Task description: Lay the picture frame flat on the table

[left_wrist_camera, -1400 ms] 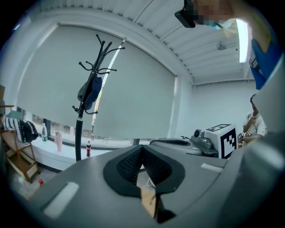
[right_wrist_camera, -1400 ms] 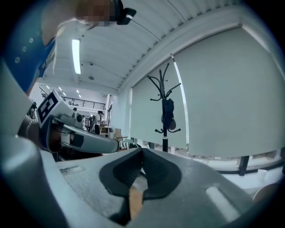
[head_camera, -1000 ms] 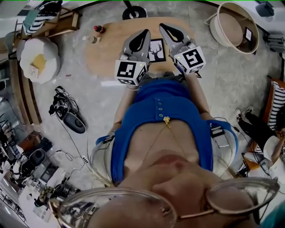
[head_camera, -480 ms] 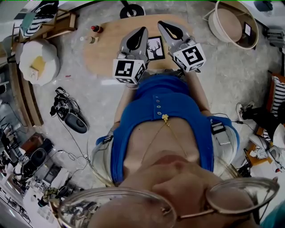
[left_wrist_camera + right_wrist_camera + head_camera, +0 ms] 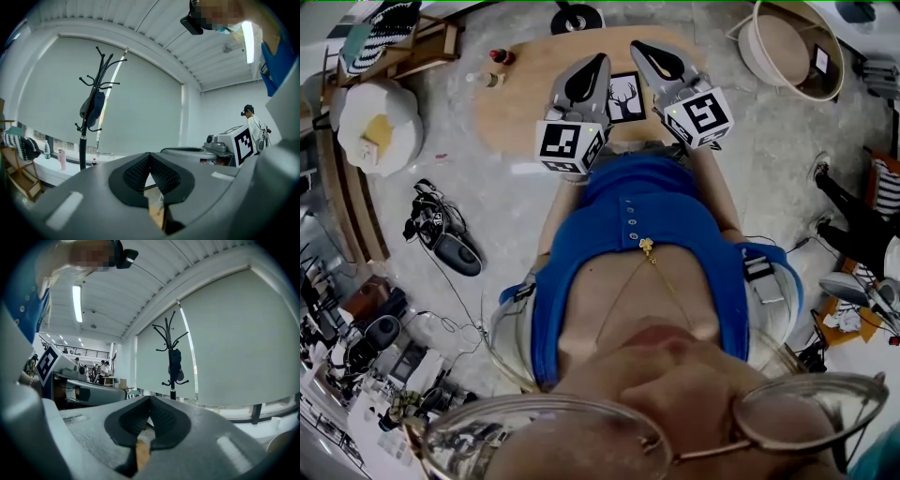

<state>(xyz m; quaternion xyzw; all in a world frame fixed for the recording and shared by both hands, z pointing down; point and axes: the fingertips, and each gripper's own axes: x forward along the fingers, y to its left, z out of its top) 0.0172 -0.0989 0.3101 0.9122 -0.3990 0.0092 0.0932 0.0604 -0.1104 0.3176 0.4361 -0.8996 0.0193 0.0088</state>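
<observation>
Your left gripper [image 5: 600, 60] and right gripper [image 5: 637, 47] both had their jaws pressed together with nothing between the pads, and both pointed out level over the table [image 5: 520, 108]. The frame [image 5: 627, 97] sat on the table in the gap between the two jaw pairs, just beside each and, as far as the head view showed, touching neither. From that steep angle you could not tell whether it was propped up or already flat. It looked small, thin and rigid, so likely light, but its face was probably slick and breakable. I would have had you pinch the border at its top edge, not the picture, and steady the base with the other jaws. Farther out, left of your left jaws, two small bottles [image 5: 499, 57] stood, their contents unreadable. Well off to the right, past the table, a round basket [image 5: 752, 54] showed a bare floor and one small tag [image 5: 821, 62] against its wall.
</observation>
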